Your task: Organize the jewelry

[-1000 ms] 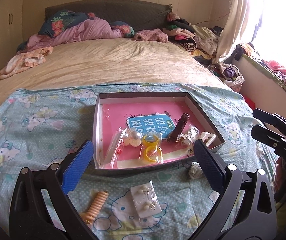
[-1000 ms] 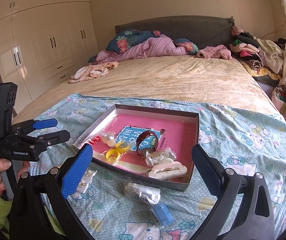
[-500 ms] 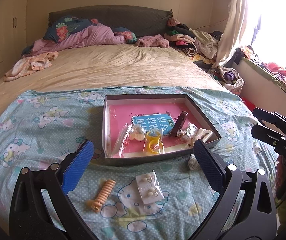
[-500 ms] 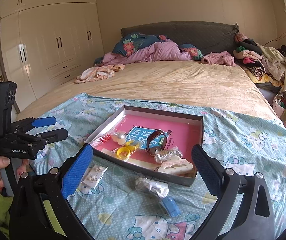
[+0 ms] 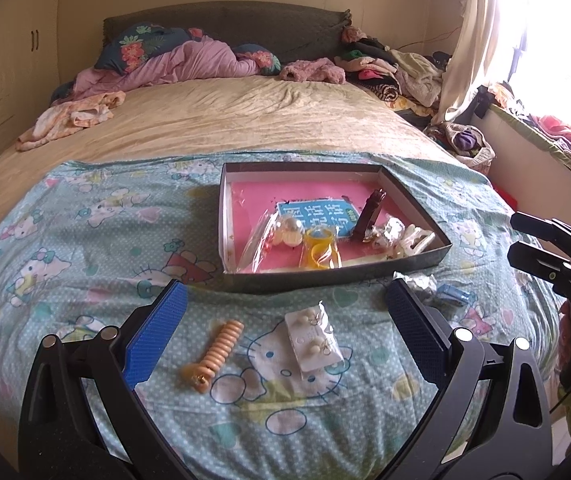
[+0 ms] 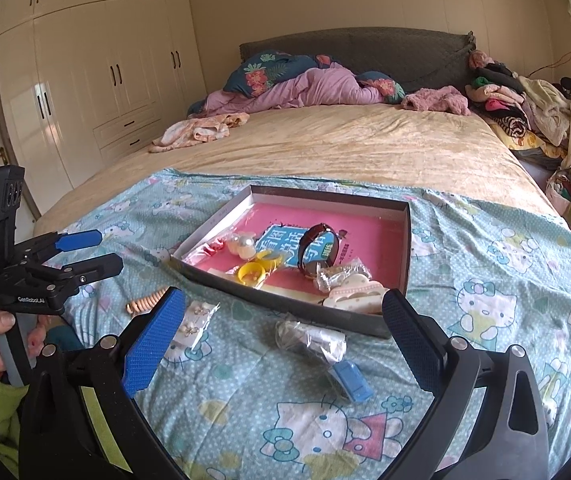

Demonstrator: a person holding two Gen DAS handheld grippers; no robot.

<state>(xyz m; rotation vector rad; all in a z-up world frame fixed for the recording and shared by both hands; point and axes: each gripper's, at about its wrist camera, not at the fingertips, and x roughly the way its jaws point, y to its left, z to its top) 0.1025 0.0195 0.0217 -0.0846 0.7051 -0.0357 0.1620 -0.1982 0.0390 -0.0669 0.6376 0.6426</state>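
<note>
A shallow dark box with a pink floor point(image 5: 245, 184) point(image 6: 365, 220) lies on the Hello Kitty sheet. It holds a brown watch point(image 6: 317, 246), a yellow ring point(image 5: 317, 246), pearl pieces point(image 5: 291, 232) and a white hair claw point(image 6: 355, 298). In front of the box lie an orange spiral hair tie point(image 5: 217, 348), a bagged earring card point(image 5: 313, 340), a clear bag point(image 6: 311, 338) and a blue clip point(image 6: 351, 380). My left gripper point(image 5: 285, 336) is open and empty above the hair tie and earring card. My right gripper point(image 6: 285, 342) is open and empty above the clear bag.
The sheet point(image 5: 65, 240) covers the foot of a bed with a beige cover point(image 5: 245, 112). Bedding and clothes are piled at the headboard point(image 5: 205, 56). A wardrobe point(image 6: 105, 80) stands left, a window and laundry basket point(image 5: 469, 144) right.
Both grippers have drawn back from the box and risen, so the box looks smaller and farther. Both stay open. The items have not moved.
</note>
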